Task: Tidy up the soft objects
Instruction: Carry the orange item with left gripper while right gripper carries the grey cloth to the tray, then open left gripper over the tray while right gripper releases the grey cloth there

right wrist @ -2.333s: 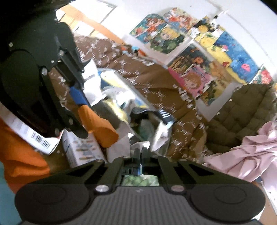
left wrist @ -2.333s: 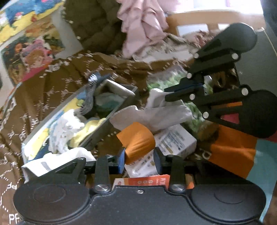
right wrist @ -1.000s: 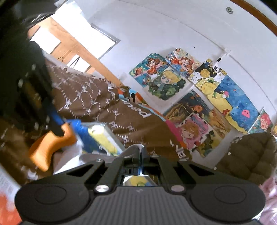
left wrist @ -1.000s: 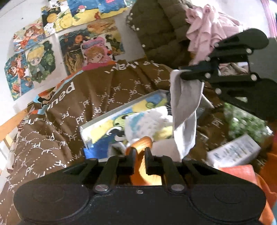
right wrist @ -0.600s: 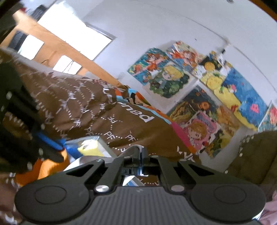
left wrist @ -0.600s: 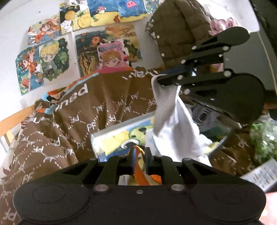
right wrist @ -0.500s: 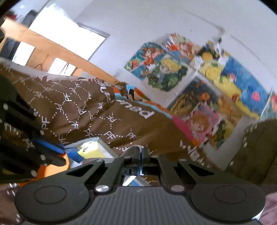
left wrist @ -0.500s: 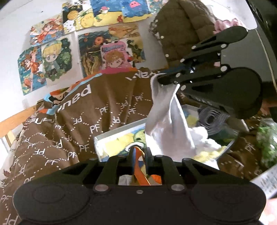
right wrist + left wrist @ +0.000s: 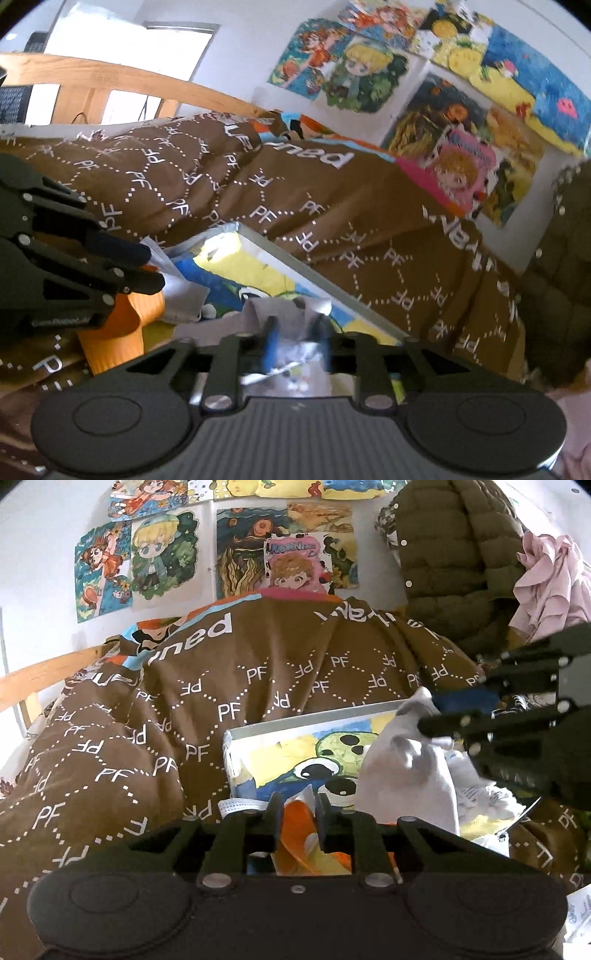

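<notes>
Over the box's [image 9: 236,738] near edge we part both grippers, left [image 9: 298,821] and right [image 9: 297,341], jaws just opening so the orange cloth [image 9: 299,834] and white cloth [image 9: 410,775] drop inside.

The right claw [image 9: 295,345] is motion-blurred in its own view, so whether its fingers still press the grey cloth [image 9: 288,314] cannot be told. The left claw's body hides the lower orange cloth [image 9: 299,834]. The box [image 9: 295,738] is partly covered by cloths.
</notes>
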